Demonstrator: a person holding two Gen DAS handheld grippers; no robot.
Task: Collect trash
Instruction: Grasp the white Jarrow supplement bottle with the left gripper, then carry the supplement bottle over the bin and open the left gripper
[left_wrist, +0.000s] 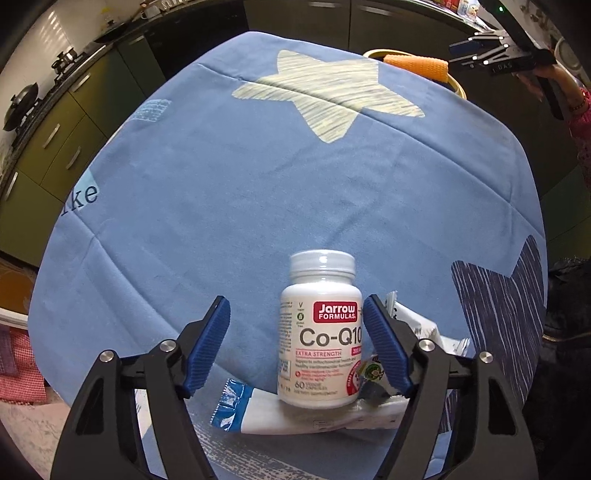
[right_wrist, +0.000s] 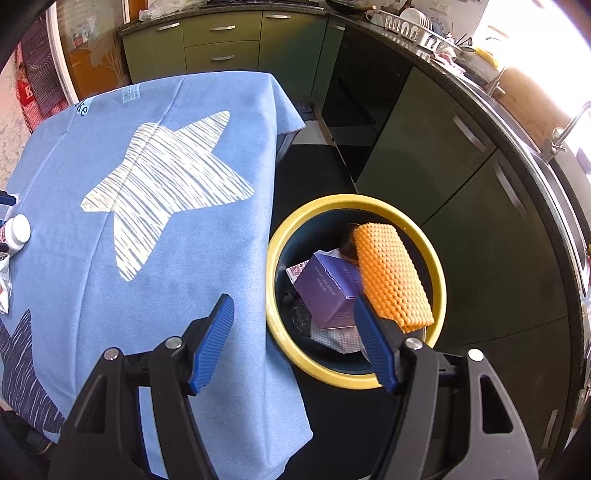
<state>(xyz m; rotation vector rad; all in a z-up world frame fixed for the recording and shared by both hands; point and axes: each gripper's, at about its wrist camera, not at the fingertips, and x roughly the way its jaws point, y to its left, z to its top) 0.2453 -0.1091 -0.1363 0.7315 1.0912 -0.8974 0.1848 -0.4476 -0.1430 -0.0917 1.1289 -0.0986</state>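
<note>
The left gripper (left_wrist: 297, 347) stands with its jaws apart around the white supplement bottle (left_wrist: 320, 332), which sits upright at the near edge of the blue tablecloth (left_wrist: 221, 192), its base partly on a flat blue-and-white wrapper (left_wrist: 258, 410). The right-hand pad looks close to the label or touching it, while the left pad is well apart, so I would shift left to centre the bottle before closing, and clamp on the body below the cap so it does not tip on that uneven footing. More crumpled wrappers (left_wrist: 417, 328) lie just right of the bottle. The right gripper (right_wrist: 295, 343) hangs open and empty over the yellow-rimmed bin (right_wrist: 439, 269), which stands on the floor just off the table's far right side, with an orange foam sleeve (right_wrist: 391, 273) and a purple box (right_wrist: 328, 291) in it. The cloth between bottle and bin is bare, so a straight carry looks free; only the table edge and the rim need clearing.
</note>
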